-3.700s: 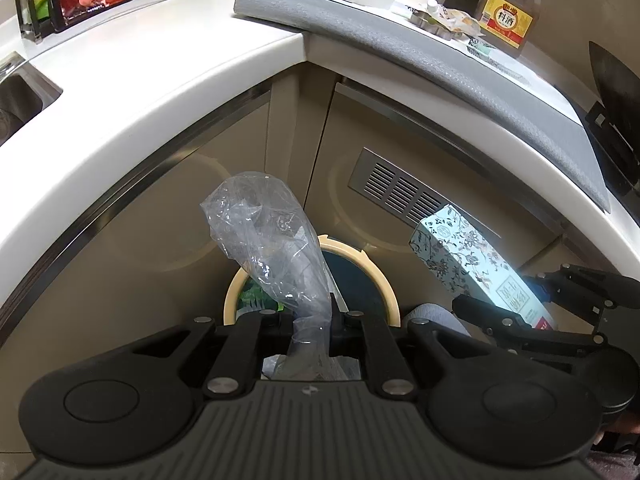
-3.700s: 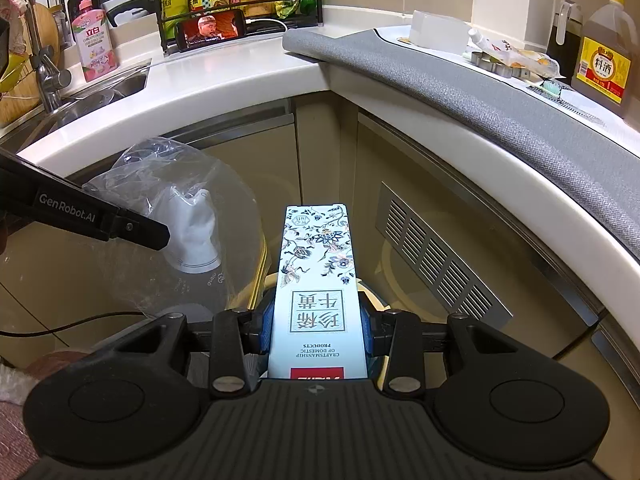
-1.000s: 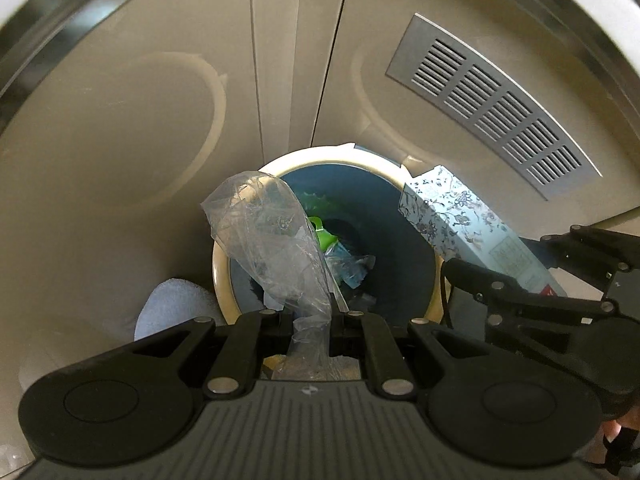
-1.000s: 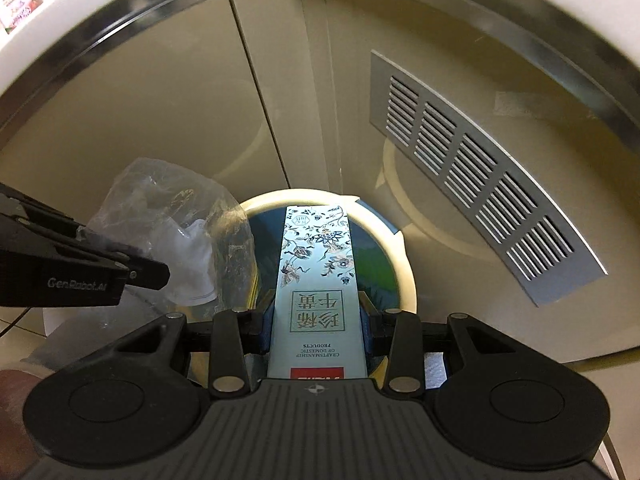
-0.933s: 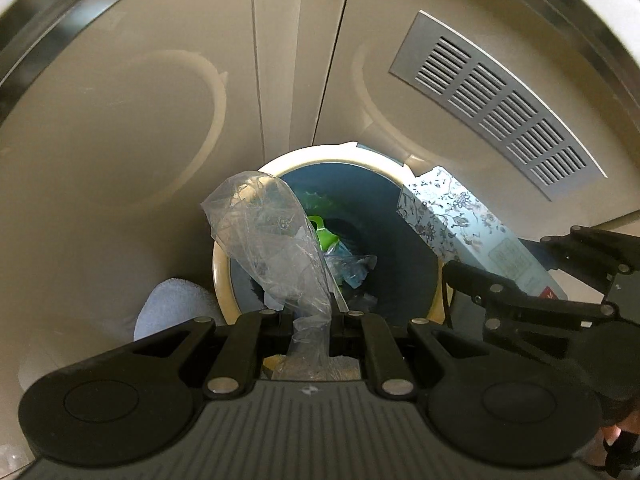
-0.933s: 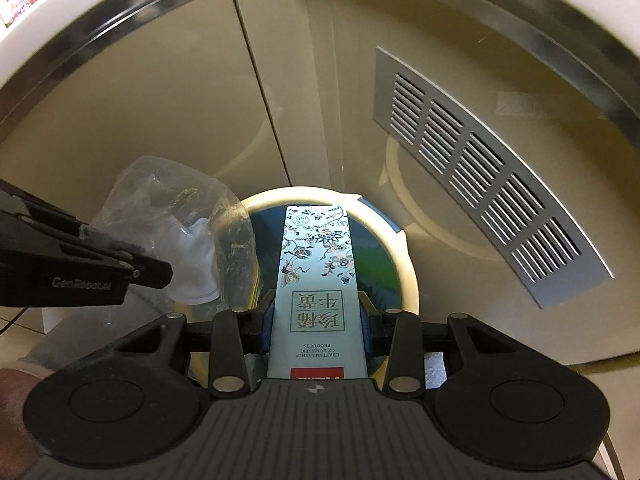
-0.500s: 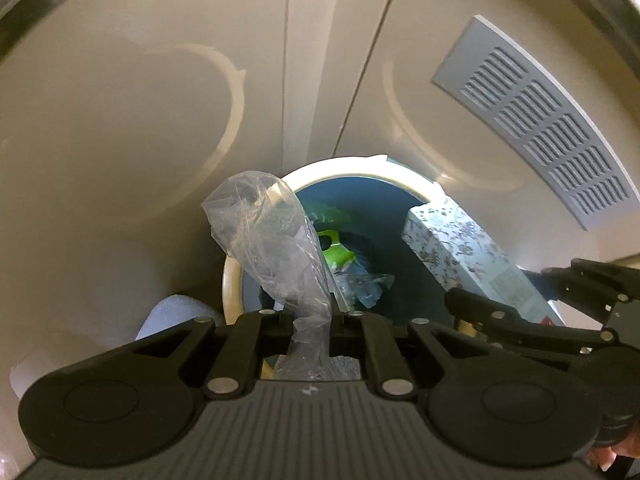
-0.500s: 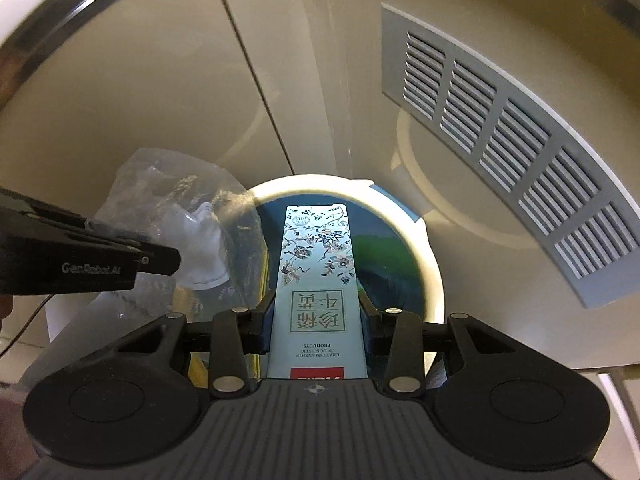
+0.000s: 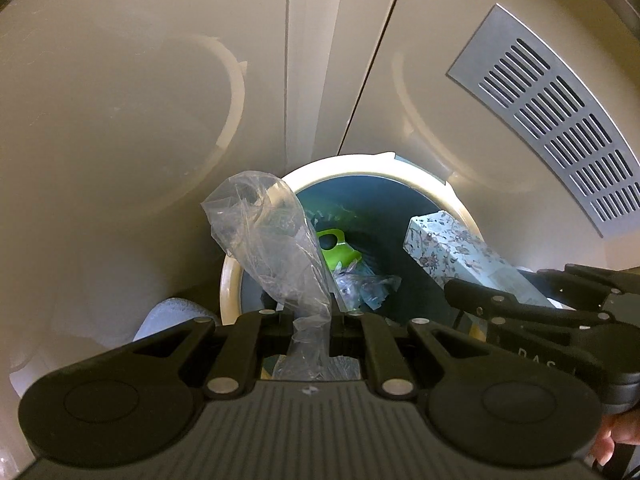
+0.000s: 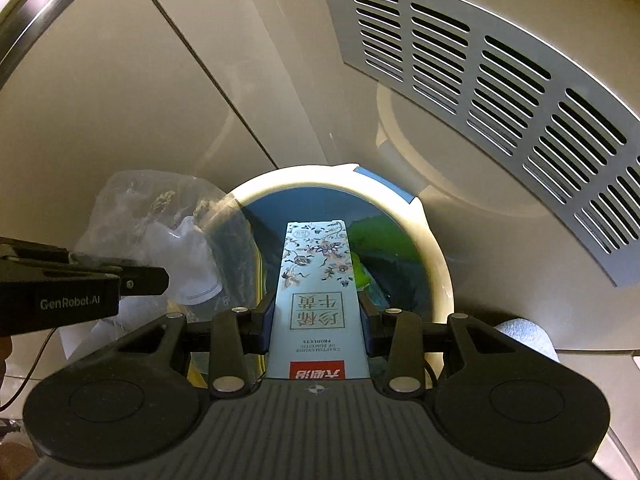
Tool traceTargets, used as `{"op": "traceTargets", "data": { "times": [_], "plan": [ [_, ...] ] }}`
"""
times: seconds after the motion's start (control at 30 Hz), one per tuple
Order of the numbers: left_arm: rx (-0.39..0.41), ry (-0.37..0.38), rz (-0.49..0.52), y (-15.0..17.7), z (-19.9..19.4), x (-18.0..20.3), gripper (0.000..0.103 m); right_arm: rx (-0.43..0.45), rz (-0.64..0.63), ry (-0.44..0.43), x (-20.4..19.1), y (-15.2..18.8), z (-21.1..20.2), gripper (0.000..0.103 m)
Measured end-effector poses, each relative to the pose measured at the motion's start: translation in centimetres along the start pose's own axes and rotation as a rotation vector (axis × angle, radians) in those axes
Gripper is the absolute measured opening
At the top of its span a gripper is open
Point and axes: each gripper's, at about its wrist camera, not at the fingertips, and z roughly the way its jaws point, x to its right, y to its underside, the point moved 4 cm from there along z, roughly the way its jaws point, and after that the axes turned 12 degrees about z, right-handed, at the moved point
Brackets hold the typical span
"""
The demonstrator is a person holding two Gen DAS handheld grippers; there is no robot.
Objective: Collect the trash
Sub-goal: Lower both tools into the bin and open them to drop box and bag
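My left gripper [image 9: 311, 320] is shut on a crumpled clear plastic bag [image 9: 272, 240], which stands up over the left rim of a round trash bin [image 9: 360, 162]. The bin has a cream rim and a blue inside, with green and clear trash at the bottom. My right gripper [image 10: 318, 308] is shut on a long pale-blue flowered carton [image 10: 316, 276], whose far end hangs over the bin's [image 10: 436, 256] opening. In the left wrist view that carton [image 9: 448, 248] slants over the bin's right side. In the right wrist view the bag [image 10: 160, 224] hangs at the left.
Beige cabinet doors [image 9: 160, 80] curve close behind the bin. A grey vent grille [image 10: 500, 92] sits on the right door. A metal strip [image 10: 40, 16] under the counter runs above. A pale slipper toe [image 10: 524, 336] shows beside the bin.
Both grippers have sunk toward the bin and tipped further down, so the counter has left view and the bin opening looks larger. The bag and the carton stay gripped.
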Motion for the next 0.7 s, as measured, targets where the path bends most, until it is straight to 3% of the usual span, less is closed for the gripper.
{"op": "traceTargets", "data": {
  "times": [0.53, 0.57, 0.6, 0.7],
  "plan": [
    [-0.025, -0.019, 0.025, 0.0, 1.4, 0.5, 0.015, 0.014, -0.009, 0.001, -0.8, -0.8, -0.9, 0.042],
    [-0.025, -0.025, 0.022, 0.0, 1.4, 0.4, 0.028, 0.016, -0.007, 0.003, -0.9, -0.8, -1.0, 0.043],
    [-0.023, -0.024, 0.02, 0.0, 1.4, 0.4, 0.05, 0.017, -0.007, 0.007, -0.9, -0.8, -1.2, 0.045],
    [-0.015, -0.061, 0.001, 0.0, 1.4, 0.0, 0.088, 0.028, -0.001, 0.033, -1.0, -0.9, -1.8, 0.052]
  ]
}}
